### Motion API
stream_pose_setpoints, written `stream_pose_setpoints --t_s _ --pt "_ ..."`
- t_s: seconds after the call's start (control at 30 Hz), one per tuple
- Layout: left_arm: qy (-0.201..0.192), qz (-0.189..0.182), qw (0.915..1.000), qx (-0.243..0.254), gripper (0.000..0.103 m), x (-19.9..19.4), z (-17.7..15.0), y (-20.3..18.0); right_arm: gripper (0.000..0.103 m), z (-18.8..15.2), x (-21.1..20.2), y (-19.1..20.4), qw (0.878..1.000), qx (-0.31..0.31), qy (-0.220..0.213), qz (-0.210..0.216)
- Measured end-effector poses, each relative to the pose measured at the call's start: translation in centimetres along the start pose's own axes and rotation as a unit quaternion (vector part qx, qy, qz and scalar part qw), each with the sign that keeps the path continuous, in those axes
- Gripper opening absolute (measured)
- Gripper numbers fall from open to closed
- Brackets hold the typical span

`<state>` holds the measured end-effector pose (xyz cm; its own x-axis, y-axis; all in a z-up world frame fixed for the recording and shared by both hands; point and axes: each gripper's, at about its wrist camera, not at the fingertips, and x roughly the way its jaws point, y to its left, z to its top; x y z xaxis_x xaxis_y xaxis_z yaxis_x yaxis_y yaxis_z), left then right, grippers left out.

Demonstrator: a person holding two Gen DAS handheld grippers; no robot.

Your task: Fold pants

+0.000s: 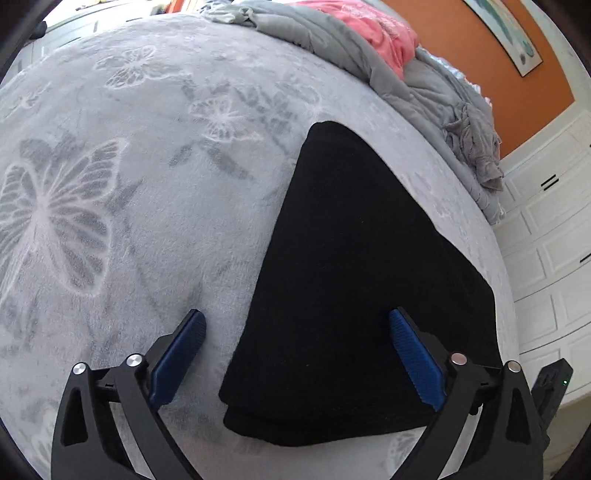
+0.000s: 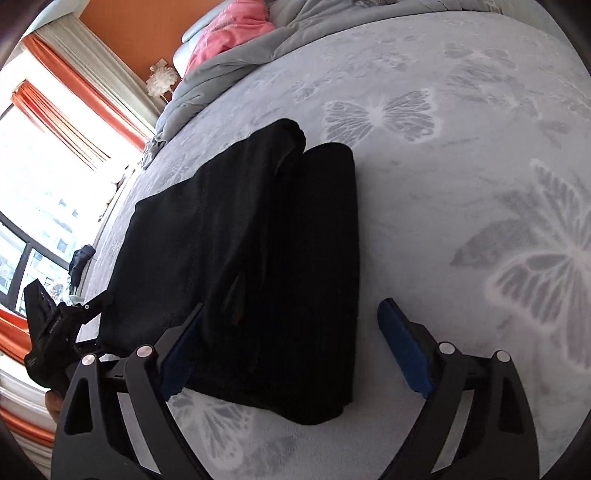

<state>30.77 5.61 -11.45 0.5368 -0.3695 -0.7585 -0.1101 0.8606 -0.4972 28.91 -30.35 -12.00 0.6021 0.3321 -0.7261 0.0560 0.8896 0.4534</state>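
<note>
The black pants (image 1: 354, 280) lie folded into a thick stack on a grey blanket (image 1: 140, 206) printed with pale butterflies, which covers the bed. In the left wrist view the stack reads as a dark wedge, narrow at its far end and broad at the near end, with layered edges showing along the near side. In the right wrist view (image 2: 258, 266) a second fold shows: one layer lies over the left part of the stack, its rounded far end raised a little above the flatter layer beside it.

The left gripper (image 1: 297, 354) stands with its jaws spread wide. Its left blue pad (image 1: 181, 358) is over bare blanket just beside the stack, and its right pad (image 1: 415, 358) is over the black cloth near the stack's near corner. Nothing is clamped between them.

The right gripper (image 2: 291, 350) is also apart, its jaws parted around the near end of the stack. Its left pad (image 2: 181, 354) sits against the dark cloth, and its right pad (image 2: 404, 349) hangs over the blanket, clear of the cloth's right edge. The pads do not press on the fabric from both sides.

Beyond the pants, a rumpled grey duvet (image 1: 354, 48) and a pink cloth (image 1: 384, 33) are heaped at the far edge of the bed. An orange wall (image 1: 491, 55) and white panelled cabinets (image 1: 546, 236) stand behind
</note>
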Motion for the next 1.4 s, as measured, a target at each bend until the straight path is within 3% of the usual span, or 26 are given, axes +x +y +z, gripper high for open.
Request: stream_pose_setpoints --t_s 0.03,0.07,0.13,0.23,0.3,0.33,0.37,0.43,0.53,0.57,0.63,0.67,0.73,0.87,0.93,1.0,1.03,1.1,1.17,1.23,1.3,1.4 --pt "-0.001 0.003 0.9999 0.014 0.094 0.1 -0.2 -0.5 0.048 0.1 0.1 0.8 1.0 -0.016 0.0 0.014" --pt "-0.003 -0.003 0.9996 0.026 0.066 0.1 -0.4 -1.1 0.04 0.5 -0.3 1.3 1.0 -0.012 0.0 0.016" --pt "0.004 -0.015 0.9993 0.035 0.041 -0.8 -0.4 -2.2 0.034 1.4 -2.3 2.5 0.999 -0.026 -0.009 0.028" --pt "-0.009 -0.031 0.9984 0.047 0.024 -4.3 -0.3 -3.2 0.034 1.4 -5.2 2.9 0.998 -0.045 -0.016 0.05" --pt "-0.005 -0.038 0.9981 0.047 0.025 -5.3 -0.7 -2.9 0.052 0.2 -4.2 2.2 0.998 -0.067 0.002 0.014" --pt "0.006 -0.031 0.9983 0.049 0.031 -4.8 -1.1 -2.7 0.061 -0.3 -2.8 1.6 0.997 -0.07 0.024 -0.013" --pt "0.019 -0.009 0.9983 0.055 0.038 -3.8 -1.5 -2.6 0.07 -0.8 -2.4 0.8 0.998 -0.059 0.016 -0.025" --pt "0.01 0.016 0.998 0.06 0.047 -3.1 -2.6 -2.2 0.061 -1.1 -4.1 0.6 0.999 -0.039 -0.019 -0.023" --pt "-0.045 0.03 0.9958 0.074 0.05 -5.9 -3.0 -3.1 0.034 -0.4 -7.7 4.8 0.988 -0.113 -0.095 -0.052" --pt "-0.063 0.035 0.9939 0.084 0.055 -6.8 -2.9 -3.6 0.023 -0.2 -8.1 6.3 0.985 -0.133 -0.1 -0.042" --pt "-0.094 0.045 0.9891 0.104 0.062 -7.6 -2.7 -4.7 0.021 0.1 -6.7 8.0 0.984 -0.155 -0.086 -0.031" --pt "-0.099 0.056 0.986 0.122 0.062 -7.3 -2.6 -5.3 0.02 0.1 -4.8 8.1 0.983 -0.163 -0.068 -0.057" --pt "-0.096 0.092 0.9791 0.154 0.062 -5.9 -2.9 -6.1 0.02 -0.4 -0.6 6.5 0.981 -0.16 -0.018 -0.103" --pt "-0.088 0.123 0.9721 0.179 0.062 -4.4 -4.0 -5.9 0.024 -1.1 -4.6 7.2 0.985 -0.134 -0.077 -0.075" --pt "-0.093 0.13 0.9689 0.189 0.062 -4.6 -4.5 -5.9 0.03 -1.6 -4.8 7.6 0.98 -0.152 -0.079 -0.103" --pt "-0.098 0.134 0.9663 0.197 0.062 -5.0 -5.2 -6.2 0.032 -2.7 -2.5 6.5 0.974 -0.172 -0.046 -0.143" --pt "-0.1 0.137 0.9649 0.2 0.062 -5.3 -5.4 -6.4 0.035 -3.2 -2.7 6.3 0.97 -0.183 -0.06 -0.15" --pt "-0.111 0.147 0.9605 0.208 0.062 -6.2 -6.1 -7.1 0.037 -3.6 -4.9 7.0 0.971 -0.168 -0.068 -0.157" --pt "-0.131 0.157 0.9525 0.226 0.062 -7.9 -7.1 -7.9 0.036 -3.8 -8.0 7.9 0.98 -0.146 -0.075 -0.114" --pt "-0.145 0.163 0.9458 0.24 0.062 -9.8 -8.2 -8.7 0.044 -4.8 -11.5 8.9 0.979 -0.142 -0.103 -0.104" --pt "-0.157 0.162 0.9438 0.241 0.067 -11.9 -9.2 -9.3 0.06 -6.4 -14.6 9.9 0.974 -0.15 -0.128 -0.108" --pt "-0.168 0.151 0.9457 0.234 0.071 -15.1 -11.1 -9.9 0.062 -9.2 -17.7 10.3 0.974 -0.144 -0.146 -0.099"
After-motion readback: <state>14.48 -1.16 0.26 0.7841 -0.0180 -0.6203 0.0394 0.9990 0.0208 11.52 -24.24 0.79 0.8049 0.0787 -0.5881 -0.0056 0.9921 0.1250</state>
